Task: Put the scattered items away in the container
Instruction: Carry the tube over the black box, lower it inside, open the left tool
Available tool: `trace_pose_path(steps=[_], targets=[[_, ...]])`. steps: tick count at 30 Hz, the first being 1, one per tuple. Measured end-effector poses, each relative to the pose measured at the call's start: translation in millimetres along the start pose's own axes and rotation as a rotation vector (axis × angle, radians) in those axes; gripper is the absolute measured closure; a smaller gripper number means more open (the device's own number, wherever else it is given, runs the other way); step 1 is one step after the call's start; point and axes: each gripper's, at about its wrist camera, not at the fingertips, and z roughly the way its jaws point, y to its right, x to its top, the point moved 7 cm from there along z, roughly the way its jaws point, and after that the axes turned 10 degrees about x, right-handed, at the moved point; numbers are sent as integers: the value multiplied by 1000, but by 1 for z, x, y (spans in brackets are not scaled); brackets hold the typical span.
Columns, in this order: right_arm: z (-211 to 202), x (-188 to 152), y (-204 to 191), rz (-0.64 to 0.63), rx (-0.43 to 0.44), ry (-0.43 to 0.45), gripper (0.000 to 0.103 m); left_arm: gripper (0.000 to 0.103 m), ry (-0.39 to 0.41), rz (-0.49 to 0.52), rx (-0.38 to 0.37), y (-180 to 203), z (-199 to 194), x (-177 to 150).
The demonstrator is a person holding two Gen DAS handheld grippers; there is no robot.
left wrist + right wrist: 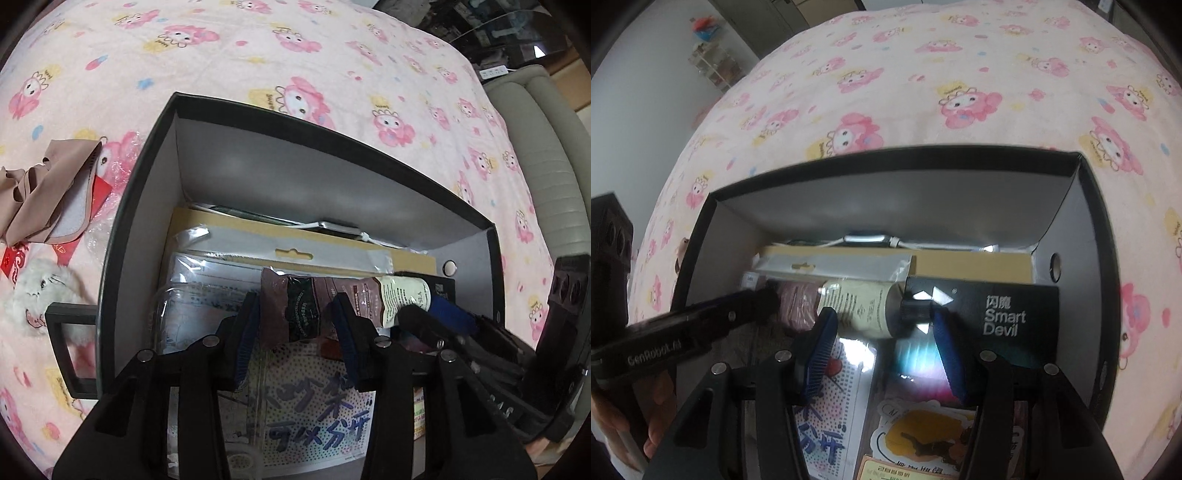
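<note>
Both your grippers sit over the black box (147,155), and the tube (332,306) lies across between them: its crinkled end sits in your left gripper (295,332), its black cap (914,308) between your right gripper's (882,354) fingers. Both jaws are part open, and I can't tell if either one actually grips. Only the left view shows the stuff outside, a beige cloth (44,199) and a white plush (40,288) on the pink blanket (258,55).

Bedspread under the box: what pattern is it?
Pale pink bedspread printed with pink cartoon bunnies and yellow patches; right wrist view shows it best.
</note>
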Motion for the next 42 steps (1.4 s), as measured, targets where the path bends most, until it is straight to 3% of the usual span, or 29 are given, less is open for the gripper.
trace_pose_path(steps=[3,6,10,12,16,20,25,34,42], targets=[[-4,-1,-1,6,3,17,52,62,14,-7,7,0,-6,0],[-23,6,-4,1,-4,89,52,62,74,-11,16,-2,-22,0],[-44,10,-7,-31,-64,152,52,62,125,43,49,2,-39,-11],[-43,7,-10,-71,-98,127,52,62,99,96,64,11,-38,-17],[-21,-5,-14,-174,-94,-23,52,65,28,191,116,30,-24,-23],[-5,-3,-5,-185,-143,-63,52,68,24,210,174,31,-13,-16],[9,1,7,-132,-125,-89,52,68,41,176,151,32,-8,3],[12,18,16,-21,-90,-35,52,70,28,102,128,30,16,20],[14,10,6,-89,-133,-57,51,66,27,102,60,26,-8,-9]])
